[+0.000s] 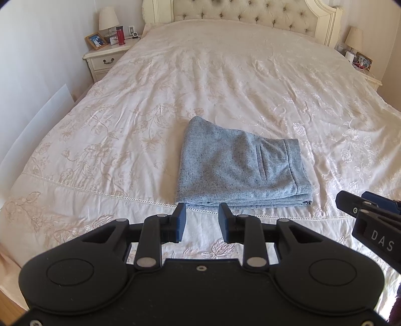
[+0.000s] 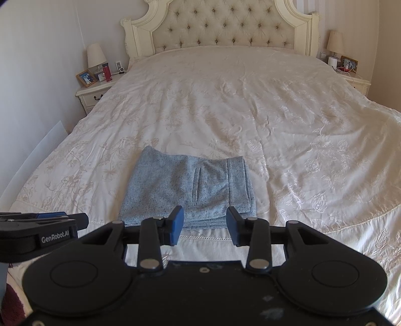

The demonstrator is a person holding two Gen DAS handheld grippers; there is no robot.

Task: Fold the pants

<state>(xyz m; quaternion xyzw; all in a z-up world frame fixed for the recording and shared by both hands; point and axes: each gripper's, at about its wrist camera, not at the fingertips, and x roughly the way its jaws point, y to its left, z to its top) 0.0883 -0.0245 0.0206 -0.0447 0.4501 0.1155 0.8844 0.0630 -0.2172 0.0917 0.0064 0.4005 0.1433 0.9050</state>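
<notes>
Your grey pants (image 1: 241, 168) lie folded flat on the bed (image 1: 225, 75); both grippers' jaws, left gripper (image 1: 202, 222) and right gripper (image 2: 205, 227), released just beside them.

We see home bedroom: big bed (image 2: 250, 105) under cream embroidered bedspread, tufted headboard (image 2: 225, 27), nightstand (image 1: 105, 59) with lamp (image 1: 108, 18) and framed photo (image 1: 96, 41).

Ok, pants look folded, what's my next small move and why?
Probably just back both grippers away. The pants lie in a compact stacked rectangle on the bed, and the left gripper and right gripper are open, holding nothing, short of its near edge.
</notes>
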